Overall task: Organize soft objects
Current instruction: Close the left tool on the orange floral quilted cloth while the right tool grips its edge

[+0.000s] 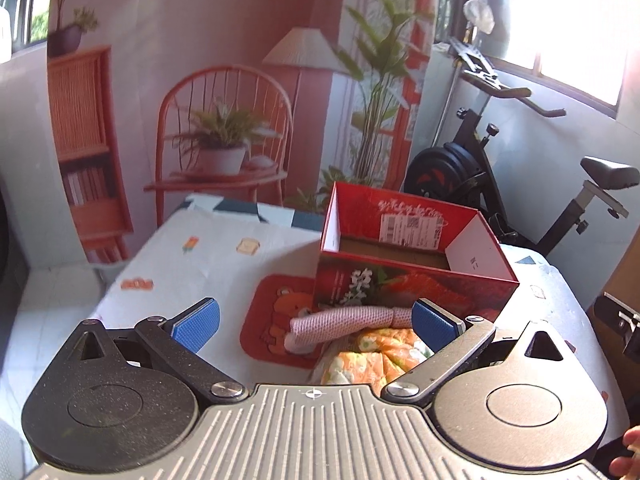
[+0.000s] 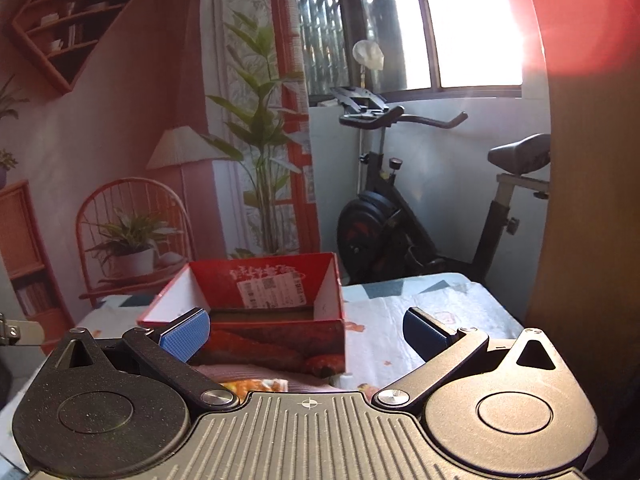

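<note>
An open red box (image 1: 416,276) stands on the table, empty inside; it also shows in the right wrist view (image 2: 256,316). In front of it lie a rolled pink knit cloth (image 1: 340,320), a folded orange floral cloth (image 1: 376,356) and a red bear-print cloth (image 1: 276,316). My left gripper (image 1: 316,320) is open above these cloths and holds nothing. My right gripper (image 2: 306,334) is open and empty, facing the box front. A pink cloth (image 2: 240,372) and an orange cloth (image 2: 256,384) peek out just below it.
The table wears a white patterned cover (image 1: 208,256). An exercise bike (image 2: 400,208) stands behind the table on the right. A wooden panel (image 2: 580,220) rises at the far right. The right gripper's edge (image 1: 620,320) shows at the left view's right side.
</note>
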A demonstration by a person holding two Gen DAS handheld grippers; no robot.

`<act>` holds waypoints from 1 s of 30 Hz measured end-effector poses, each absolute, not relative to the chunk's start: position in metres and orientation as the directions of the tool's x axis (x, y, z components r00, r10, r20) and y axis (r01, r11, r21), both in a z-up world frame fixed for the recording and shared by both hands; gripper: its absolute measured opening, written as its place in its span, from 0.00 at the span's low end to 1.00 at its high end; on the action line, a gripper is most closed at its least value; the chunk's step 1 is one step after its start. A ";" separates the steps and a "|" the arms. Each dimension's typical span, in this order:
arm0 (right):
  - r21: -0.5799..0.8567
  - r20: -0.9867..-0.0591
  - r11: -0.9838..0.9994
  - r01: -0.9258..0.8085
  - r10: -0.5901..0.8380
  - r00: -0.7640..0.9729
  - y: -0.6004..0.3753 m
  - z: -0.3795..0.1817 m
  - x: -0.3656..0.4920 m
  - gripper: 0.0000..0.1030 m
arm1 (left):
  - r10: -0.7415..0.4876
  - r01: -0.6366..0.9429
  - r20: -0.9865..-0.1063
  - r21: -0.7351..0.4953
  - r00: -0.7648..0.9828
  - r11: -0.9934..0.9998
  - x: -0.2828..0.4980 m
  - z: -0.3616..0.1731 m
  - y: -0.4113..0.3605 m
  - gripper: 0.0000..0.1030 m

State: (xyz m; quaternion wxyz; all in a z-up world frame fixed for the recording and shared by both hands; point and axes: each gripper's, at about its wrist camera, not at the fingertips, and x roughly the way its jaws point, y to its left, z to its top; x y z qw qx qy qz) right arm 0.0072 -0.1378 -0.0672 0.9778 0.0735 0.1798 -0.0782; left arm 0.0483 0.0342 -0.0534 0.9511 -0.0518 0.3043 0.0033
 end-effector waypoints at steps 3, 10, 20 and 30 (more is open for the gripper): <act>0.150 -0.436 0.975 0.165 -0.084 0.896 -0.143 -0.086 0.020 1.00 | -0.084 -0.021 -0.592 -0.167 0.801 0.986 0.056 -0.073 0.043 1.00; 0.115 -0.553 0.984 0.135 -0.049 0.832 -0.133 -0.122 0.058 1.00 | -0.107 0.030 -0.634 -0.131 0.766 0.991 0.081 -0.110 0.036 0.98; 0.088 -0.598 0.996 0.024 0.034 0.801 -0.113 -0.177 0.084 0.75 | -0.179 0.075 -0.737 -0.172 0.652 0.982 0.103 -0.160 0.031 0.57; 0.207 -0.633 0.978 -0.015 0.146 0.760 -0.119 -0.205 0.087 0.59 | -0.264 0.108 -0.744 -0.253 0.613 0.961 0.111 -0.189 0.032 0.40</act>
